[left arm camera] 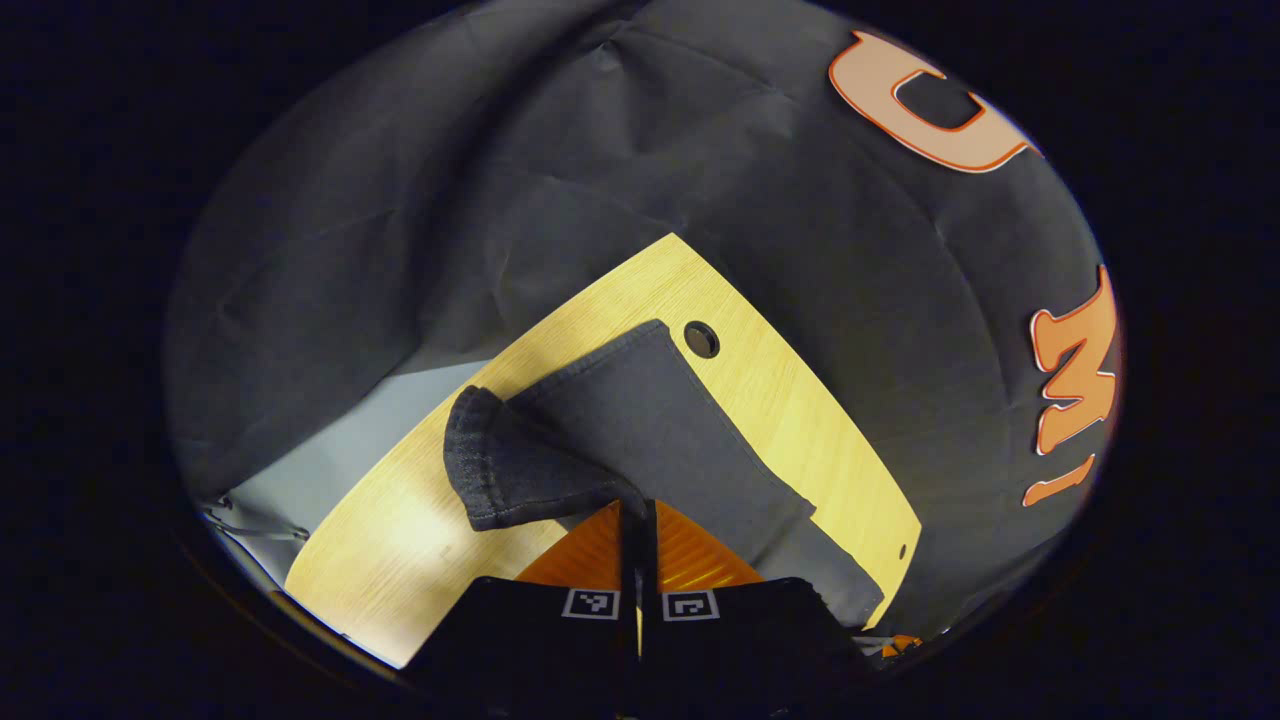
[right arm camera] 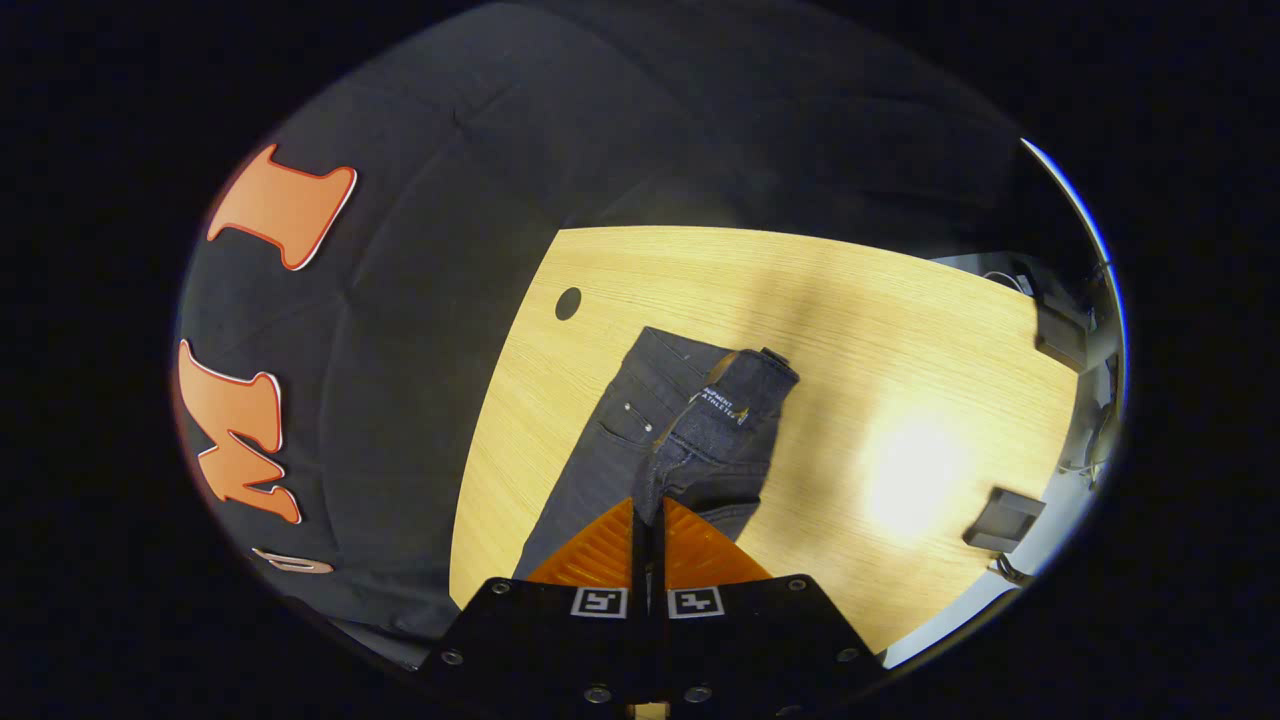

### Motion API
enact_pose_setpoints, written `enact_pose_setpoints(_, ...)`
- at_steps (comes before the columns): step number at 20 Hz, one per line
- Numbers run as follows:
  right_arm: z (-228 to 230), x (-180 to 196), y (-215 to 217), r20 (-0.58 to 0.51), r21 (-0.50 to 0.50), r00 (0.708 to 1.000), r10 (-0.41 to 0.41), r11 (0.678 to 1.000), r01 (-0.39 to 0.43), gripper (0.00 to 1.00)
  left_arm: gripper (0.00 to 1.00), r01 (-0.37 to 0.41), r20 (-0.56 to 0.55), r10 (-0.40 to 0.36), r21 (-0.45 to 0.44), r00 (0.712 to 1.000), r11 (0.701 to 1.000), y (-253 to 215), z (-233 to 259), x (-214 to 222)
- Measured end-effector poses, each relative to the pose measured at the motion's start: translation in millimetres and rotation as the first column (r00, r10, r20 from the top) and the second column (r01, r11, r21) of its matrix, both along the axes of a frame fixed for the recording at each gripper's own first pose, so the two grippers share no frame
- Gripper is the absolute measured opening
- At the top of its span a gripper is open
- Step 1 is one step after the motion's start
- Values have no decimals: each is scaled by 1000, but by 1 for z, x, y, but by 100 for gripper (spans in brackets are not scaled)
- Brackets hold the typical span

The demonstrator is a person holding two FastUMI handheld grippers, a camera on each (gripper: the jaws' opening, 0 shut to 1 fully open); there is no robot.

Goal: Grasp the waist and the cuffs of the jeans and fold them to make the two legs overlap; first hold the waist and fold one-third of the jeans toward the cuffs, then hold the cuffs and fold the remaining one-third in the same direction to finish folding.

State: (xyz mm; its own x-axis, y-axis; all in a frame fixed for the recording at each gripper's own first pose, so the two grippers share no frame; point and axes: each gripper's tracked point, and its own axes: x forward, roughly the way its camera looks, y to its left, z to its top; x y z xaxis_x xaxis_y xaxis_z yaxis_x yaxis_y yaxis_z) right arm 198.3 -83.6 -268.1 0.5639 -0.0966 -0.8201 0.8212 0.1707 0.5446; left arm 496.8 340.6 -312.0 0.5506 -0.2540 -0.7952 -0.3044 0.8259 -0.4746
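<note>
Dark jeans [left arm camera: 650,420] on a wooden table [left arm camera: 400,540]; cuff pinched by left gripper [left arm camera: 637,515], waist [right arm camera: 735,400] by right gripper [right arm camera: 648,525]; denim could be dropped if either grip loosens.

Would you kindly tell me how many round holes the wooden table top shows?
1 for certain: a round hole beside the jeans' cuff end; the right gripper view's hole may be that one. Cloth may hide others.

Wooden table [right arm camera: 900,330] under dark jeans [right arm camera: 610,440]
</note>
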Motion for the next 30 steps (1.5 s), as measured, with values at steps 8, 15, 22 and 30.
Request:
enact_pose_setpoints(8, -48, 68, -25, -22, 78, 999, 39, 996, -37, 1, 1, -3, -42, 7, 110, 999, 994, -19, -35, 50)
enact_pose_setpoints(15, -87, 99, -35, -87, 97, 991, 103, 991, -95, 1, 1, -20, -104, 43, 218, 994, 976, -3, -71, 78)
enact_pose_setpoints(22, -68, 115, -50, -1, 105, 1000, 28, 994, -27, 19, 4, -59, 30, 52, 288, 998, 956, -1, -42, 97)
enact_pose_setpoints(30, -55, 55, -55, -62, -17, 996, 69, 997, -70, 80, 88, 8, 162, -44, 218, 986, 976, -33, 4, 96)
